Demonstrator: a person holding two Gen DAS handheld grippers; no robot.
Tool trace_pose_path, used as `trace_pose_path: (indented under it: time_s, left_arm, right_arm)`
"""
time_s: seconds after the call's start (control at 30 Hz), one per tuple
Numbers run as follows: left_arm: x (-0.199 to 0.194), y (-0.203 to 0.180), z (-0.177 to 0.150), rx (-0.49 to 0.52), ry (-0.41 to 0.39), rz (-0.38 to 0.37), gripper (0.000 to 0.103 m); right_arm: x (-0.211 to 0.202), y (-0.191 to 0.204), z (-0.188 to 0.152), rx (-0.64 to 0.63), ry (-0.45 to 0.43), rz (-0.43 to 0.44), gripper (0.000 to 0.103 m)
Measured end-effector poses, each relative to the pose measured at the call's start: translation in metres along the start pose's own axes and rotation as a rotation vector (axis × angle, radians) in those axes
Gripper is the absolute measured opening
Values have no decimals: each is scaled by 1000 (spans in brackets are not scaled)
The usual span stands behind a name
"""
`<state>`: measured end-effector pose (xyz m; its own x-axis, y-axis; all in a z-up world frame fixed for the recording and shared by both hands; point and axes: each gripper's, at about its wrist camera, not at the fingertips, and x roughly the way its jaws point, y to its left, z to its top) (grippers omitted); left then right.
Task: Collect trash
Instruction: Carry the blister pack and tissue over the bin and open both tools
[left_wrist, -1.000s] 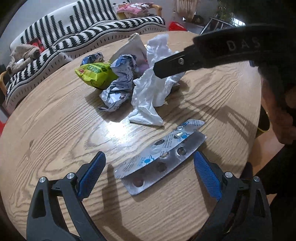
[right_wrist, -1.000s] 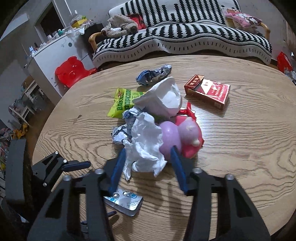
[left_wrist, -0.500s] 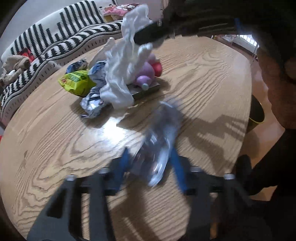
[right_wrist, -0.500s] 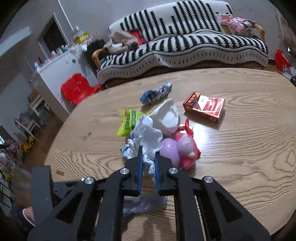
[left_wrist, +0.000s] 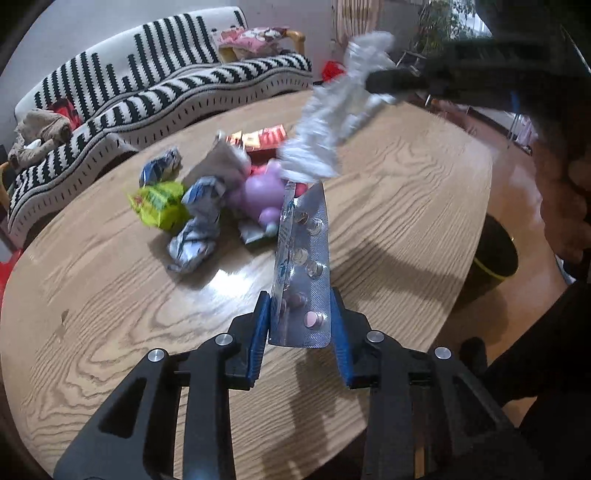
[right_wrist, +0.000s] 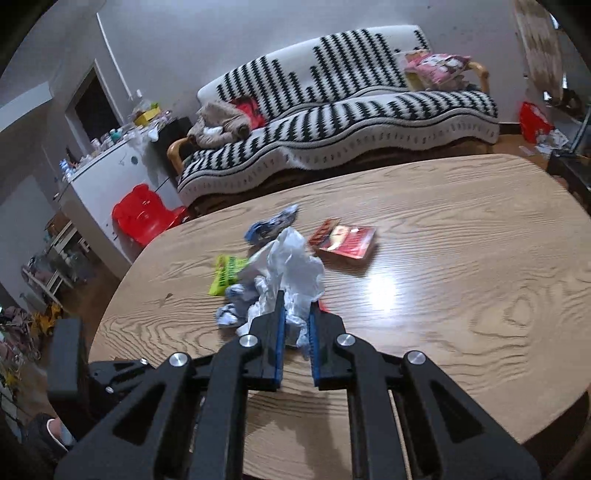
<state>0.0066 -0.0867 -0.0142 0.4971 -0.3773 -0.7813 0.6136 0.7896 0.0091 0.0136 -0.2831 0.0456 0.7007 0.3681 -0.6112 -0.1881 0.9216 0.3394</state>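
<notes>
The left gripper (left_wrist: 299, 325) clamped a blister pack (left_wrist: 303, 266). The right gripper (right_wrist: 295, 332) pinched white tissue (right_wrist: 295, 269). Only the left view showed the purple toy (left_wrist: 262, 192).

Striped sofa (right_wrist: 351, 110) behind wooden table (right_wrist: 461, 295)

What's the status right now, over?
Left gripper shut on pill strips. Right gripper shut on white tissue. Wrappers, toy on table.
</notes>
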Motion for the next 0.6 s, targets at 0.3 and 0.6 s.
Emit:
trace_pose_path:
  time_s: [0.3, 0.6]
  left_arm:
    - [4, -43, 49, -27, -69, -36, 31]
    - [40, -149, 106, 26, -95, -190, 31]
  right_arm:
    - [-77, -86, -20, 96, -58, -167, 12]
    - [-159, -205, -65, 270, -68, -394, 12]
